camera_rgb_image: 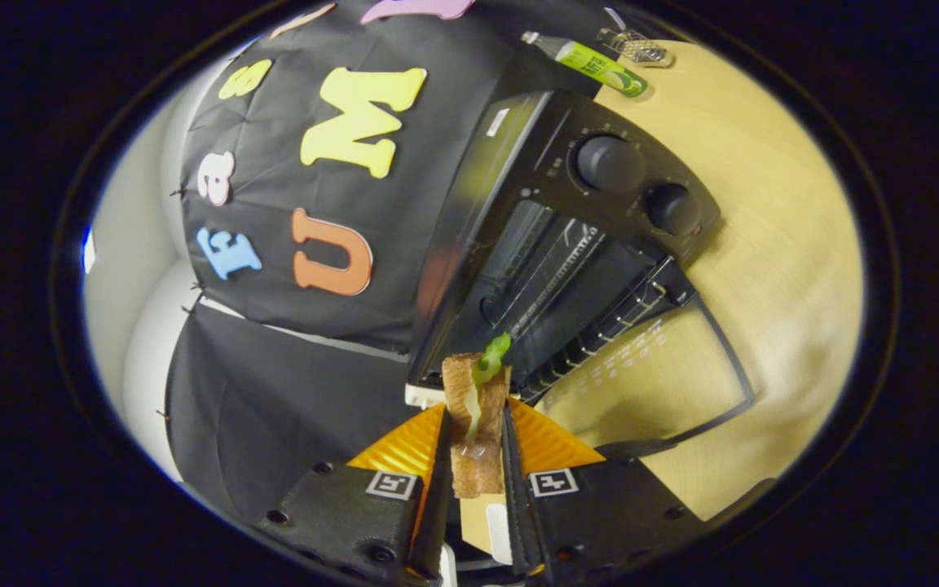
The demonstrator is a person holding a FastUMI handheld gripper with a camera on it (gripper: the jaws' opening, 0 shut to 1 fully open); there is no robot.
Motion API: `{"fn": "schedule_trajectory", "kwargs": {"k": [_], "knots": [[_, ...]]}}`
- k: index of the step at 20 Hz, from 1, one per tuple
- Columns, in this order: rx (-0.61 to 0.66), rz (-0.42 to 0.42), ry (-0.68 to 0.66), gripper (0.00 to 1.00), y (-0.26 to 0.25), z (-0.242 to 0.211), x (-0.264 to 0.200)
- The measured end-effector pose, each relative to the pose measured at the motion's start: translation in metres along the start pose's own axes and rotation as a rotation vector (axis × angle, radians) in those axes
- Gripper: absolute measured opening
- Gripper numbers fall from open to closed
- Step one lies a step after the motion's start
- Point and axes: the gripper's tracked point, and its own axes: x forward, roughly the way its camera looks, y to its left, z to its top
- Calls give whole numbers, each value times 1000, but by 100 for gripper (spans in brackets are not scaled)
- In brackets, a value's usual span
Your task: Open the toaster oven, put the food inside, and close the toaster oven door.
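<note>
The tool (476, 424) is clenched on one sandwich (476, 424) — both fingers press its bread sides, with a strip of green lettuce poking out of its far end. It sits at the lower middle of the frame, between the fingers, its tip just short of the toaster oven (567, 236) mouth.

The toaster oven fills the centre, tilted in this view, standing on the wooden table (771, 244). Its glass door (649, 375) is dropped open, lying flat toward the lower right, and the wire rack (600, 326) inside looks bare, though the dark cavity is hard to read. Two round knobs (610, 163) sit on its control panel, toward the upper right.

Beyond the oven, at the top right, one green bottle (596, 63) lies on the table, and just beside it one small metal mesh item (637, 45) — possibly a strainer.
</note>
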Motion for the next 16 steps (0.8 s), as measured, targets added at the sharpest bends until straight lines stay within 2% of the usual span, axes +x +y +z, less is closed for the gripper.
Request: {"fn": "schedule_trajectory", "kwargs": {"k": [3,7,13,16], "knots": [[29,-27,-48,37,-13,22,20],[38,-53,-211,37,-15,50,40],[30,-106,-293,37,-25,59,66],[61,-89,-380,37,-25,63,68]]}}
